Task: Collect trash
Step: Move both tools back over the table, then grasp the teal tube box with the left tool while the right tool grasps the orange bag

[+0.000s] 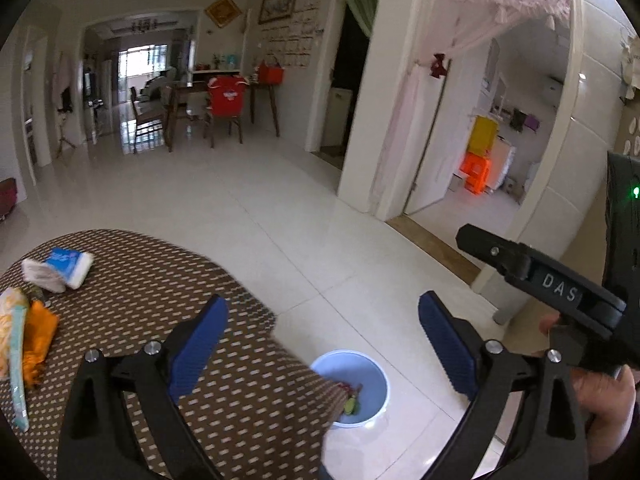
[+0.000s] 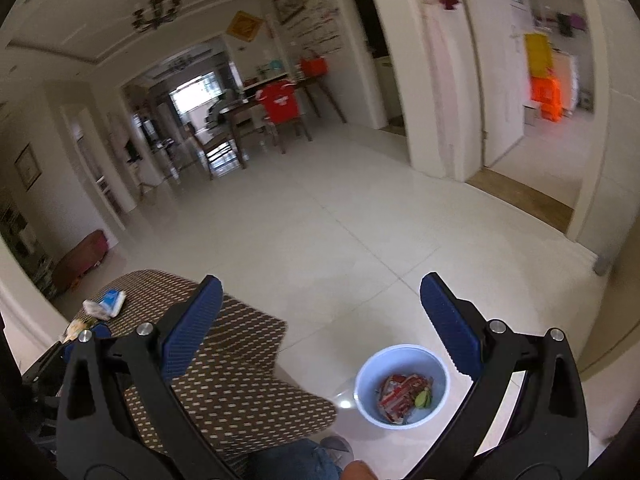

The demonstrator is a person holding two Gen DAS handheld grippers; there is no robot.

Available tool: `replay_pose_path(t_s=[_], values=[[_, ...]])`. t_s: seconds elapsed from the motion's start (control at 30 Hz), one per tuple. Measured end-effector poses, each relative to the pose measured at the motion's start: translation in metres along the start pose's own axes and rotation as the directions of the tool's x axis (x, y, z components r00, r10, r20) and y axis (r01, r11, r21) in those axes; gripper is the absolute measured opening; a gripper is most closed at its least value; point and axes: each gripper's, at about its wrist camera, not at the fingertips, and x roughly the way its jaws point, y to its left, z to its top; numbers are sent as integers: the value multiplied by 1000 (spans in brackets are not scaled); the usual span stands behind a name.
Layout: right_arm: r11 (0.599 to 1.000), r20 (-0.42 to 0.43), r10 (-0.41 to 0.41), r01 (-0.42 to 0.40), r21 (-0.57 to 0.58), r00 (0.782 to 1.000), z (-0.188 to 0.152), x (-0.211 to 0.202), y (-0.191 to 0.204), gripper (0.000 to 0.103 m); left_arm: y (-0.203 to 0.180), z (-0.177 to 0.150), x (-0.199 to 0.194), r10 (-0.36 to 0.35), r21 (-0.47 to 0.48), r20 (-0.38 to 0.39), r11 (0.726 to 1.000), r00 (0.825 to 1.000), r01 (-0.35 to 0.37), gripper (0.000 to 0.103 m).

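A light blue bin (image 2: 402,384) stands on the white floor beside the table and holds a red wrapper (image 2: 400,394) and a green scrap. It also shows in the left wrist view (image 1: 360,384), partly hidden by the table edge. On the brown patterned tablecloth (image 1: 180,280) lie a blue and white tissue pack (image 1: 70,264), a crumpled tissue (image 1: 42,276) and orange and pale wrappers (image 1: 36,340). My left gripper (image 1: 320,344) is open and empty over the table edge. My right gripper (image 2: 320,328) is open and empty above the bin.
The right gripper's black body (image 1: 560,292) and the hand holding it show at the right of the left wrist view. A dining table with chairs (image 1: 208,108) stands far back. A doorway (image 1: 500,128) opens at the right. My knee (image 2: 296,460) is below.
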Motion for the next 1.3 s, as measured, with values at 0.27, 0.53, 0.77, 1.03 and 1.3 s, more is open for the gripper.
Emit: replay_pose_path(t_s=[0.27,0.53,0.77,1.03,1.3], values=[[988,-20,109,-110,-109,994,-2,2,82,97,60,-7,-53,118,-58,55,992,991,-115,94],[956,-76,197,-209,-207,977,-15,14,165,97,133,-28,-95,237,-174,69,959,969,-223,94],[931,-129,214,-242,-273,968,-35,25,220,97,197,-53,-124,356,-230,60,914,932,-335,94],[912,-195,227,-278,-301,954,-58,43,256,97,262,-86,-116,411,-228,-60,881,909,-414,94],[883,-276,218,-310,-353,936,-78,64,280,97,294,-102,-87,382,-214,-158,887,911,-409,94]])
